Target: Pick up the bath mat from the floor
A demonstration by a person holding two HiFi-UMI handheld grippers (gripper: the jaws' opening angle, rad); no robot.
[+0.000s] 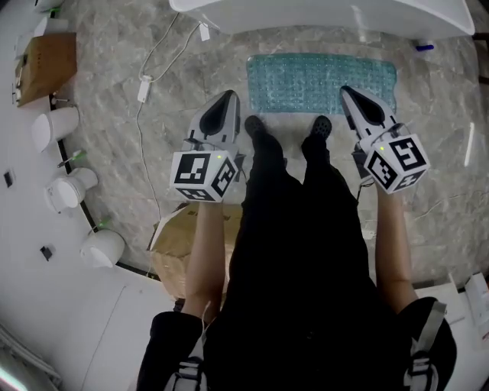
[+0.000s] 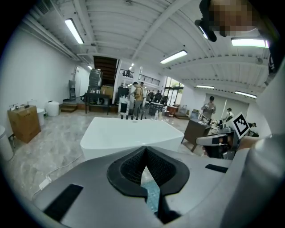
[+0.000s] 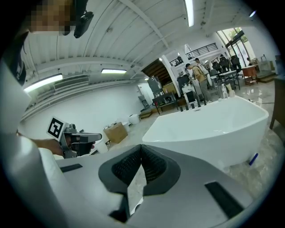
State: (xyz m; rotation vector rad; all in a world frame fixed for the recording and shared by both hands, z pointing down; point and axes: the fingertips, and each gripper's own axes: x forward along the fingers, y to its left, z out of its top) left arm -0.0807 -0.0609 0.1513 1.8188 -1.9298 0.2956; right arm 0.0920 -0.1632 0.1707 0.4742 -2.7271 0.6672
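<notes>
A teal, bubbly bath mat [image 1: 321, 80] lies flat on the marble floor, against the white bathtub [image 1: 321, 14] and just ahead of the person's black shoes [image 1: 254, 127]. My left gripper [image 1: 224, 99] hovers at waist height left of the mat, shut and empty. My right gripper [image 1: 350, 93] hangs over the mat's right part, also shut with nothing in it. In the left gripper view the pads meet at the tip of the left gripper [image 2: 144, 149], and a sliver of the mat [image 2: 152, 192] shows below. The right gripper view shows its own right gripper [image 3: 141, 149] shut, facing the bathtub [image 3: 209, 129].
A cardboard box [image 1: 46, 65] and three white buckets [image 1: 70, 187] line the left wall. A white cable with an adapter [image 1: 145, 88] runs across the floor on the left. A brown box [image 1: 179, 244] sits behind the left leg. People stand far off [image 2: 136, 95].
</notes>
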